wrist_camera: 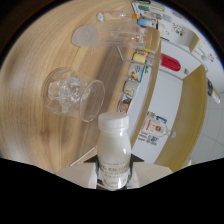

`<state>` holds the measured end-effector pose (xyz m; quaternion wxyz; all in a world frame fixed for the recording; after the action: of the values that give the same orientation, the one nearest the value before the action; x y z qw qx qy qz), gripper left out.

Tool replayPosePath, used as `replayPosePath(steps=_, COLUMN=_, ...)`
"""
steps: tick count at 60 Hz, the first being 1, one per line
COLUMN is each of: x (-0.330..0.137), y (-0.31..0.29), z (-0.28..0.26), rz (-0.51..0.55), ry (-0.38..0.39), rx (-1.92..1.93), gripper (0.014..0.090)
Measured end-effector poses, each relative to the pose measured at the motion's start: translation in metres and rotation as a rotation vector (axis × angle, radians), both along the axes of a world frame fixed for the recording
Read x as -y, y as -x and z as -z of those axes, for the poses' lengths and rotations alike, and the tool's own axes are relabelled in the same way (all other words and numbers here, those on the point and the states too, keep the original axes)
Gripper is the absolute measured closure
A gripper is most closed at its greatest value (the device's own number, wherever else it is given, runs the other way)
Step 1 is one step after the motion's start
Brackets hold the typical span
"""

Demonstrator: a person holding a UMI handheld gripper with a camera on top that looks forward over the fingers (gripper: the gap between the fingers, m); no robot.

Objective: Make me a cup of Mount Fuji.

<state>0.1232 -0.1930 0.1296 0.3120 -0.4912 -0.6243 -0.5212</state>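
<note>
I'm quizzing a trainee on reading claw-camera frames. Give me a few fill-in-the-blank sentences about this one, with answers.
1. The claw holds a white ____ between its fingers.
2. The bottle's cap is ____ in colour.
3. The clear glass beyond the bottle holds ____ cubes.
4. The glass stands on a ____ tabletop.

Missing words: bottle; white; ice; wooden
</note>
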Motion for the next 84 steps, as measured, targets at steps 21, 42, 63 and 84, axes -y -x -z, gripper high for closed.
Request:
replayPosePath(steps=21, x=0.01, y=0.023, z=-0.064, rz=0.077, ry=-0.06, rx=-0.958, gripper=0.0564)
replayPosePath(steps=42, x=0.003, y=-0.017, z=0.007, rz=0.391, ry=0.019, rx=-1.788, gripper=0.0567)
replayPosePath(steps=63, x=0.005, y=-0.022, z=0.074, rz=0.491, ry=0.121, rx=-1.853, gripper=0.0554)
replayPosePath(steps=84, x=0.03, y=-0.031, z=0.074, rz=0.564, ry=0.096, rx=-1.816, gripper=0.042)
